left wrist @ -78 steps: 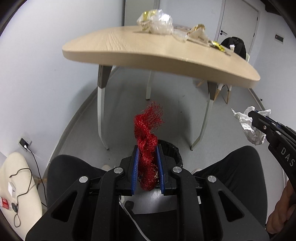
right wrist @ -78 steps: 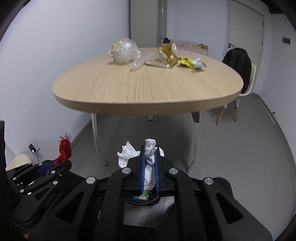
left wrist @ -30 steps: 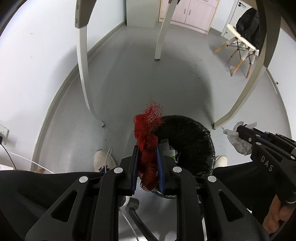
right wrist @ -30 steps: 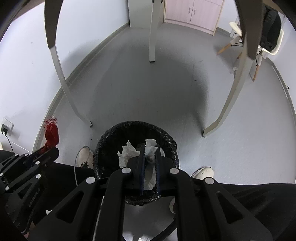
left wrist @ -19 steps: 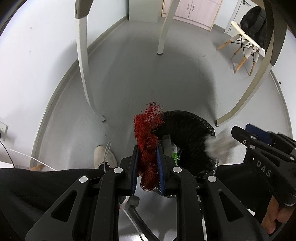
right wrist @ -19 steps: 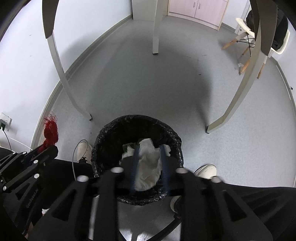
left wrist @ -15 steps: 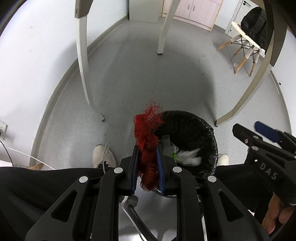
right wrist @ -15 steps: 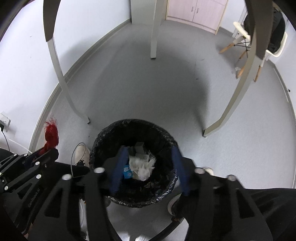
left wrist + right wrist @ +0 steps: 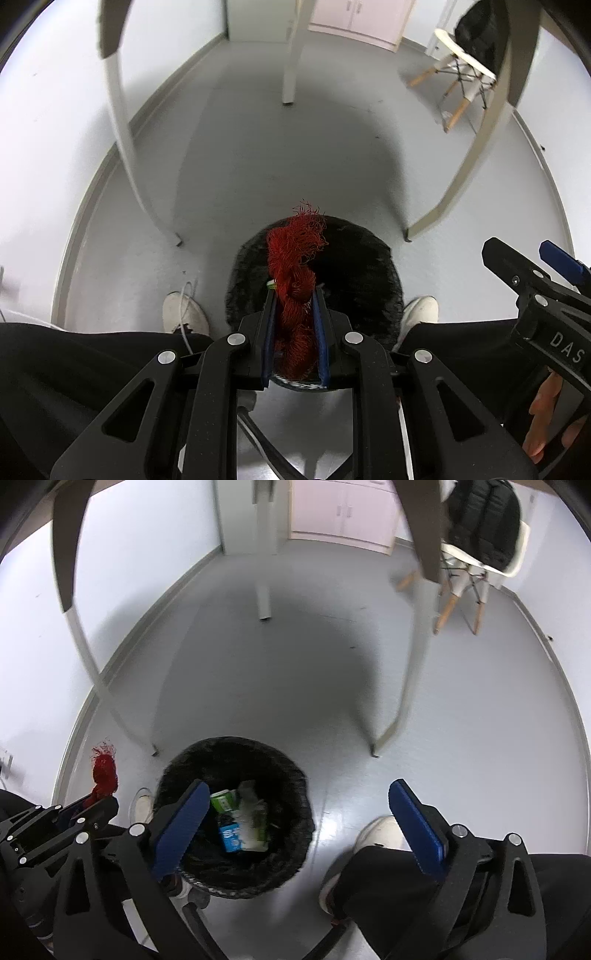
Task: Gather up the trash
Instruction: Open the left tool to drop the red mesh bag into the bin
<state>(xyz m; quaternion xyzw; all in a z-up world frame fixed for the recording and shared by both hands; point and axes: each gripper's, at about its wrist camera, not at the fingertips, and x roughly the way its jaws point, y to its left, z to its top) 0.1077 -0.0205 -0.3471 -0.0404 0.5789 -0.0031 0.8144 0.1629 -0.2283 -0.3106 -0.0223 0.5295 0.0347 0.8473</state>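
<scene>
The room was evenly and brightly lit from overhead, casting a broad soft shadow on the grey floor (image 9: 280, 155) beneath the table. Glare shone off the floor near the trash bin (image 9: 236, 812). Fisheye curvature bent the table legs (image 9: 74, 620), which looked motion-blurred; the corners went black.

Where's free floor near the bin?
Bare grey floor beyond the trash bin, between the table legs, and right of it toward the chair. Crowded nearside: shoes, left tongs gripping red mesh.
</scene>
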